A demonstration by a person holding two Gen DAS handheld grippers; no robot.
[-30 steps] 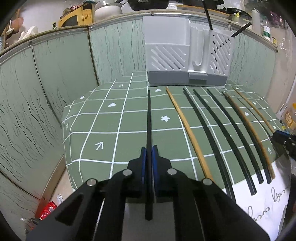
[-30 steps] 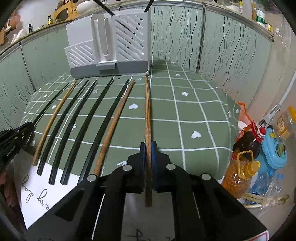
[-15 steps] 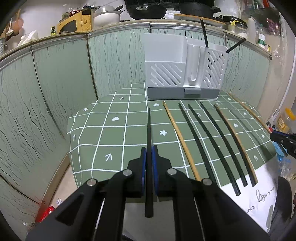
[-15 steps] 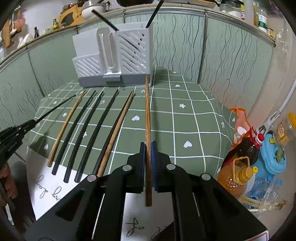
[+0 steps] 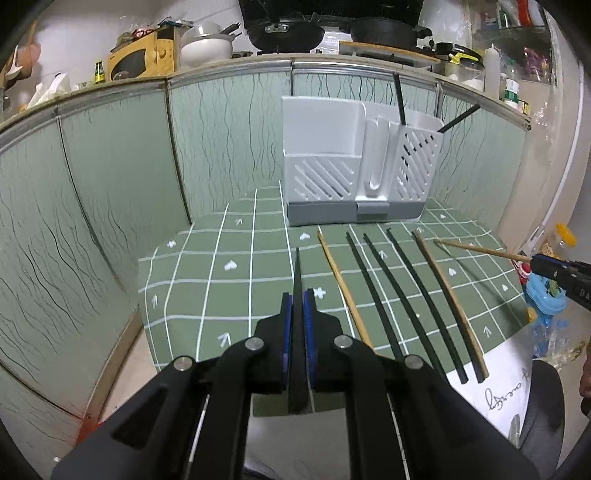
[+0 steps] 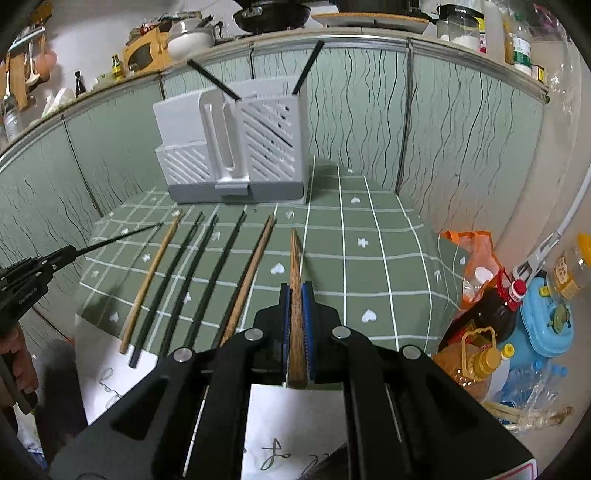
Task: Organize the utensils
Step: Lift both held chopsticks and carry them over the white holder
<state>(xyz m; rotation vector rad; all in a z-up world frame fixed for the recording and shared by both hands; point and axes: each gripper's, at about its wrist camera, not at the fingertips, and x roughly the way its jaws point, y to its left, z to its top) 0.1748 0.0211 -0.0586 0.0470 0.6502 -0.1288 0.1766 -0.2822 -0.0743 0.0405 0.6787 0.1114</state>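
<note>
The left hand-held gripper (image 5: 297,306) is clamped on a black chopstick (image 5: 297,273) at lower centre of its view, tip raised above the surface (image 5: 207,280); the right hand-held gripper (image 6: 295,299) is clamped on a brown wooden chopstick (image 6: 295,266), likewise lifted; five more chopsticks (image 5: 399,291) lie side by side on the green checked cloth, right of centre in the left view; a white utensil holder (image 5: 354,166) stands beyond them, upper centre, with two black sticks (image 6: 214,79) poking from its right compartment

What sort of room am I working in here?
Most likely a home kitchen: pans and a pot sit on the counter behind the green panels, a cooking oil bottle stands on the floor, and a utensil drainer rack is on the table.
</note>
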